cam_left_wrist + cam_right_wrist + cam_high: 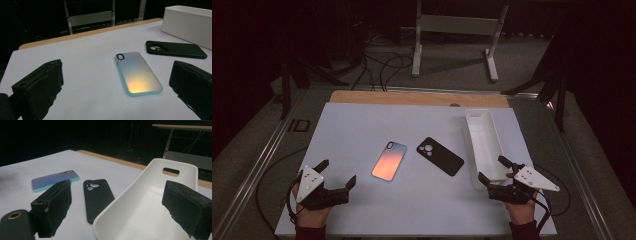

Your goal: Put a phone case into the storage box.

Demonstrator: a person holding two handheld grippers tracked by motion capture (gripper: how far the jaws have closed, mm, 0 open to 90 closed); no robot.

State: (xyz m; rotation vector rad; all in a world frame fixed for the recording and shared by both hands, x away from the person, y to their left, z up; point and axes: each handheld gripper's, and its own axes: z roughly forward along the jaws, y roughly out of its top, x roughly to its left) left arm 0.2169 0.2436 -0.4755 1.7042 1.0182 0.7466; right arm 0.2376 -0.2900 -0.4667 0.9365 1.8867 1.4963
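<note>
- Dark room behind, with cables on the floor and a white stand (455, 35) past the far edge of the surface (362, 125), which is pale with a wooden strip along its far edge.
- Left hand-held gripper (334, 176) sits near the near-left corner, held by a hand (310, 212); its jaws stand wide apart and hold nothing. In the left gripper view (115, 82) they frame the phone.
- Right hand-held gripper (493, 169) sits near the near-right corner, at the near end of the bin; its jaws are also spread wide and empty. In the right gripper view (117, 205) one jaw is over the bin's inside, the other outside its wall.
- Phone (389, 160) with an iridescent orange-to-blue back lies flat, back up, near the middle of the surface, camera end toward the far edge.
- Black case (440, 156) lies flat just to the right of the phone, apart from it, angled.
- White bin (472, 135), long and narrow, stands along the right edge, near the case but not touching it; it looks empty inside.
</note>
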